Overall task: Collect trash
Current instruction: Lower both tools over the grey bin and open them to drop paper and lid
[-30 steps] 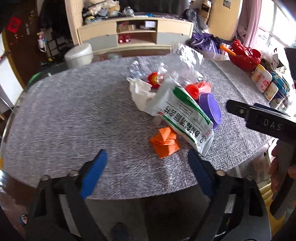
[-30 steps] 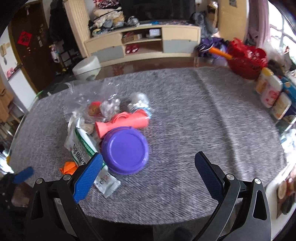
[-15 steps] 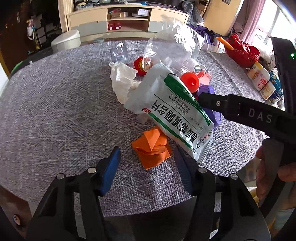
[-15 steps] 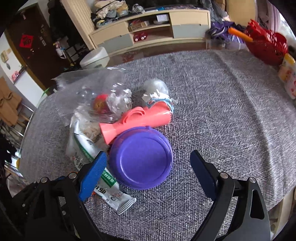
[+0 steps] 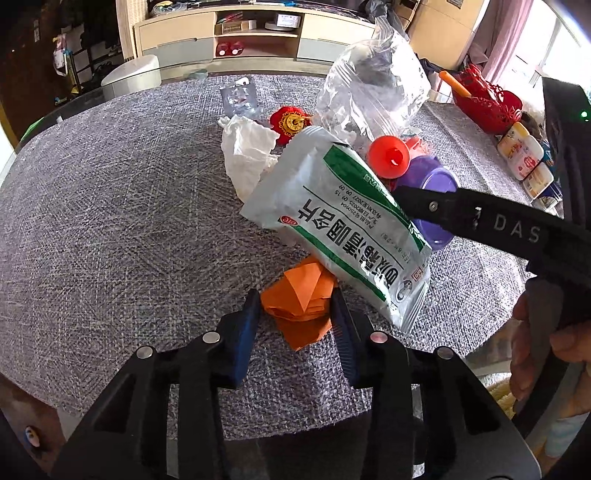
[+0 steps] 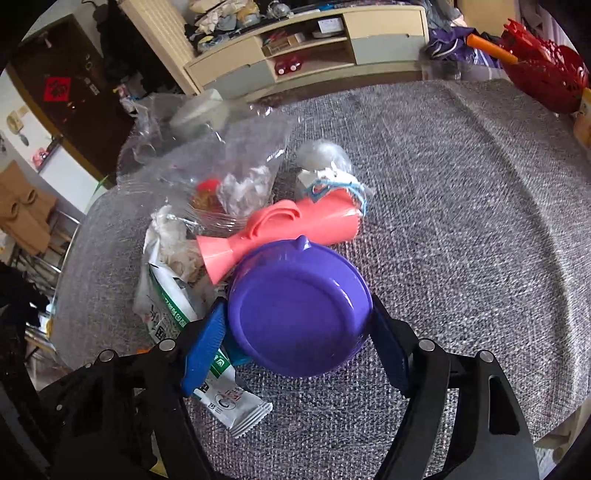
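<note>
Trash lies heaped on a grey-clothed round table (image 5: 110, 206). My left gripper (image 5: 295, 314) points down at a folded orange paper (image 5: 299, 299); its jaws are closing and both blue pads touch the paper's sides. A white-and-green pouch (image 5: 343, 225) leans over the paper. My right gripper (image 6: 295, 339) is closing on an upturned purple bowl (image 6: 299, 310), with the pads against its rim. A pink cup (image 6: 288, 229) rests on the bowl's far edge. Behind are a clear plastic bag (image 6: 207, 162), a white tissue (image 5: 247, 151) and a red ornament (image 5: 290, 123).
A red basket (image 5: 487, 107) and white bottles (image 5: 521, 155) stand along the table's right edge. A crushed clear cup (image 5: 238, 98) lies at the back. A person's hand (image 5: 535, 350) holds the right gripper's handle. Beyond the table are a cabinet (image 5: 258, 33) and a white bin (image 5: 129, 75).
Both grippers dropped toward the heap and narrowed. The left pads came in onto the orange paper. The right pads came in onto the purple bowl.
</note>
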Motion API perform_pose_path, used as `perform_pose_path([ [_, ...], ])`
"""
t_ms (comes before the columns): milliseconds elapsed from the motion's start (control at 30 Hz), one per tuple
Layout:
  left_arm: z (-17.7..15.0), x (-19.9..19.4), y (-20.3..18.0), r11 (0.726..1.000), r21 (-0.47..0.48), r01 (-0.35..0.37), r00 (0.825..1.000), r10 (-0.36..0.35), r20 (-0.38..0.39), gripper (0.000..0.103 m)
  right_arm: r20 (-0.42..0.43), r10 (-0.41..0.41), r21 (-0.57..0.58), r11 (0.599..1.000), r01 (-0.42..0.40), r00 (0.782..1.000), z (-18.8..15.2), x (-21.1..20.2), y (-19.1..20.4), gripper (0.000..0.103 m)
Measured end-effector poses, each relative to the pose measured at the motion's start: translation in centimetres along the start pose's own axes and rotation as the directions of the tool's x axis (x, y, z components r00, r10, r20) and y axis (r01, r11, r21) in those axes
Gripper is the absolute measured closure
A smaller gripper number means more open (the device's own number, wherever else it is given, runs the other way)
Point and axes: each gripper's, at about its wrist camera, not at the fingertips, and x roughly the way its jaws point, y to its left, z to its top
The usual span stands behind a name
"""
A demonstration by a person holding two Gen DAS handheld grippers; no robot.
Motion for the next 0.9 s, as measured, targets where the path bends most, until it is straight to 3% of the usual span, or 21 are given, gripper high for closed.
perform_pose_path([
  [300, -1.0, -2.0, 1.3, 1.000, -0.015, -0.010, 0.999, 0.010, 0.030, 0.069, 0.045, -0.004, -0.015, 1.000, 0.005, 0.999, 0.2, -2.5, -0.4, 0.028],
  [633, -2.2, -7.3, 1.5, 0.998, -0.018, -0.062, 0.990, 0.064, 0.129, 0.069, 0.113, -0.037, -0.030, 0.999, 0.041, 0.993, -0.7, -6.5, -0.4, 0.028],
  [900, -5.6, -10.1, -0.3, 0.997, 0.008, -0.072, 0.985, 0.070, 0.155, 0.069, 0.094, -0.033, -0.107, 0.993, 0.043, 0.995, -5.4, -8.9, 1.0, 0.028],
])
